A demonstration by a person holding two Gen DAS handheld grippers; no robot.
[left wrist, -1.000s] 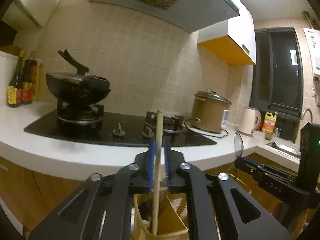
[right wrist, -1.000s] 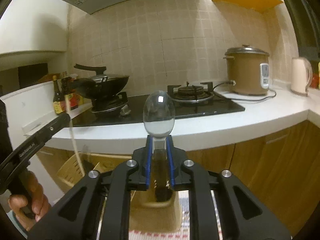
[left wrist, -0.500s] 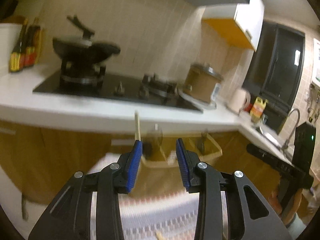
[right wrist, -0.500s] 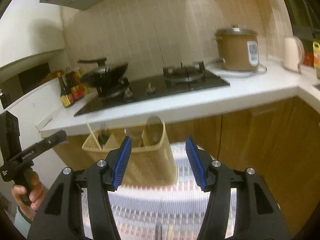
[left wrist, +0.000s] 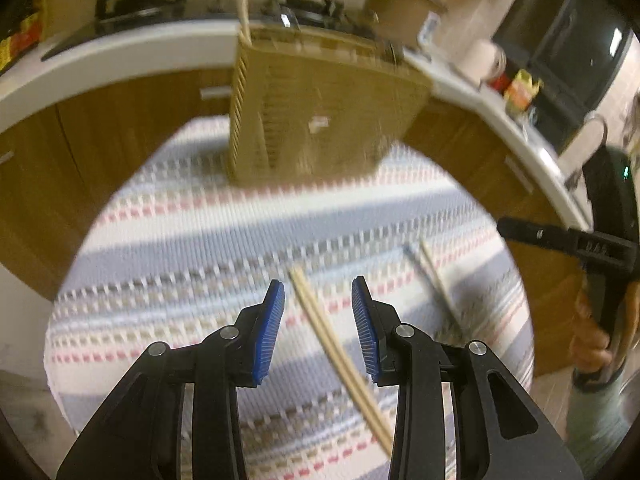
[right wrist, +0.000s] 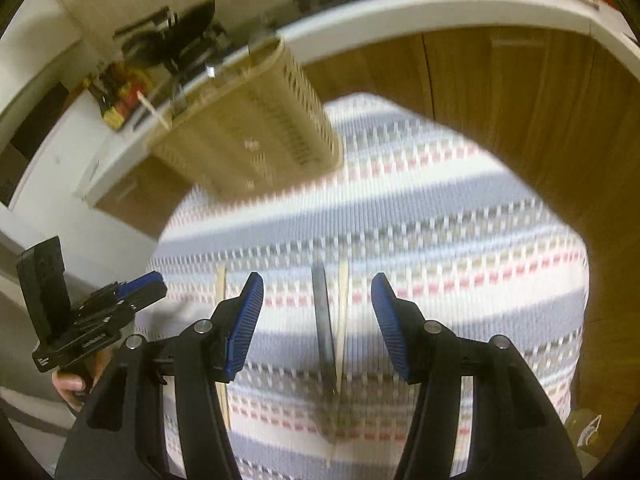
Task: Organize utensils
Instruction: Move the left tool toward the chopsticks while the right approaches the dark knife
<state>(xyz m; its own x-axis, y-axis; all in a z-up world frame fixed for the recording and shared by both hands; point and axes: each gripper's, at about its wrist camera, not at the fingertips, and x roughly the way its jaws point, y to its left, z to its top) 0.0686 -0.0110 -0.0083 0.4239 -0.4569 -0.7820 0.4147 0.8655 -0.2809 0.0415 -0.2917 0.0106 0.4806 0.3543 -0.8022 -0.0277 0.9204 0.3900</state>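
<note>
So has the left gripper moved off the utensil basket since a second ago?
Yes. The left gripper has drawn back and tipped down; the basket now stands well ahead, with wooden chopsticks under its open jaws.

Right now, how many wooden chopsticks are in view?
4. A pair lies on the striped cloth below the left gripper, a third chopstick beside a metal handle below the right gripper, a fourth stands in the basket. The basket may hide more.

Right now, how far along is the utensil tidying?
Partly done: the basket already holds a chopstick, and something shiny shows at its rim. Nothing is in hand; the left gripper and right gripper are both open and empty. Left to do: a chopstick pair lies on the striped cloth, plus a metal handle beside another chopstick.
</note>
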